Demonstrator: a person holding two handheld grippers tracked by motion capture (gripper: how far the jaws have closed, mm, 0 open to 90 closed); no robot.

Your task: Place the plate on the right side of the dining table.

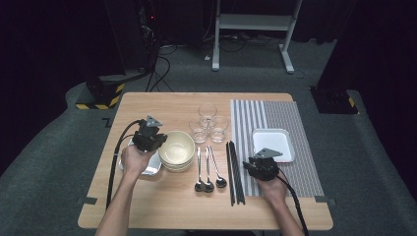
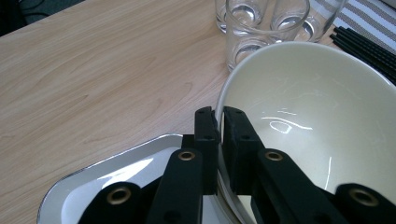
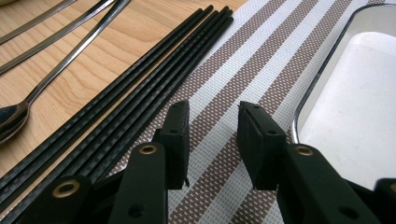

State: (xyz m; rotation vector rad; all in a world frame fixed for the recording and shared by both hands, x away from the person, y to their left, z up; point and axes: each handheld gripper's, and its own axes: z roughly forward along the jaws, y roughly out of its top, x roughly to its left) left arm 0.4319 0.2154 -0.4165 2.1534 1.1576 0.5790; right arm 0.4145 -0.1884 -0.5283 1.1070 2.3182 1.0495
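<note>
Cream ceramic bowl [image 1: 176,148], round and glossy, topmost of a small stack, is located left of centre on the light wooden bench [image 1: 147,201]. Its near rim is pinched between the jaws of the left gripper [image 2: 219,122], one jaw inside the wall and one outside, as recorded in the left gripper view; the jaws are closed on the rim. The stack is placed just beside a shiny rounded-square metal tray [image 2: 100,175], which lies under the left gripper.

Three clear drinking glasses [image 1: 208,123] are grouped behind the bowl, close to its far rim. Three stainless steel spoons [image 1: 208,169] are laid side by side to the right of the bowl, bowls of the spoons toward the person. A bundle of black textured chopsticks [image 1: 234,172] is laid along the left edge of a grey-and-white striped woven placemat [image 1: 295,172].

A white rounded-square tray with a metal rim [image 1: 273,143] is set on the placemat. The right gripper [image 3: 213,135] is held low over the placemat between chopsticks and white tray, its jaws parted, nothing being gripped between them.
</note>
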